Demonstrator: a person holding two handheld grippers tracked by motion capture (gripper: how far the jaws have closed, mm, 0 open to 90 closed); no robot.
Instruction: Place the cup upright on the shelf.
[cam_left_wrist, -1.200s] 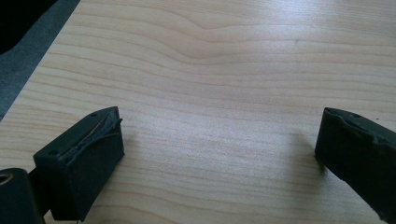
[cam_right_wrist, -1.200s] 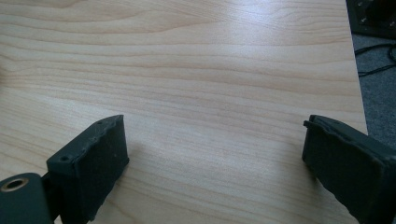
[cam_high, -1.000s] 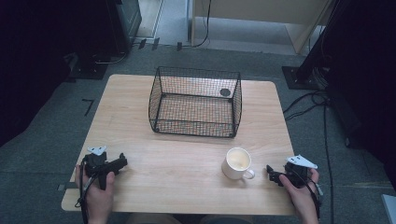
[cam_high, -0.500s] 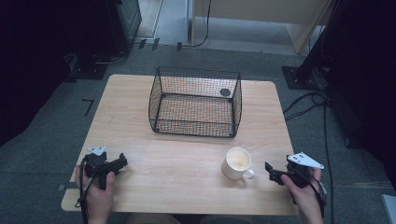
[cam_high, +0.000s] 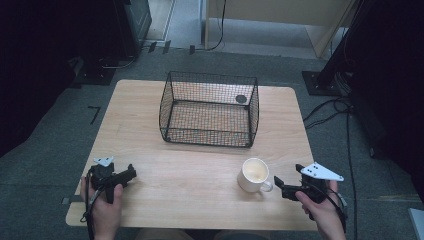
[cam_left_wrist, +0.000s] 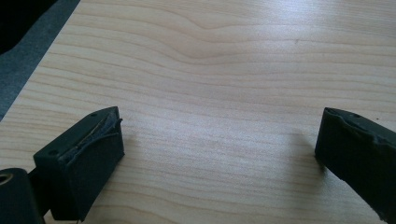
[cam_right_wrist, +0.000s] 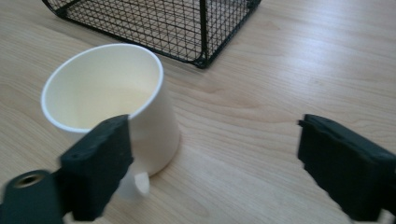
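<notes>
Hovering just right of the mug (cam_high: 254, 173), the right gripper (cam_high: 283, 184) pointed its tips at the handle without touching it. Its jaws stood wide apart and had just been closing a little, with nothing between them; in the right gripper view the mug (cam_right_wrist: 112, 100) sat in front of the left jaw, the handle stub showing beside that jaw's inner edge, and bare wood lay across the gap. The right hand (cam_high: 320, 210) held the gripper from below, near the table's (cam_high: 200, 200) front edge.

Well left of the mug, at the table's front left corner, the left gripper (cam_high: 127, 175) lay low over the wood in the left hand (cam_high: 105, 205). Its jaws were spread wide too, and the left gripper view showed plain tabletop (cam_left_wrist: 210, 70) between them.

The mug itself stood upright and empty on the table, cream-white, its handle turned toward the right gripper.

Beyond the mug, toward the table's far side, sat a black wire basket (cam_high: 210, 107), near it but apart. A small dark round thing (cam_high: 241, 99) showed at the basket's far right corner; what it was I could not tell.
</notes>
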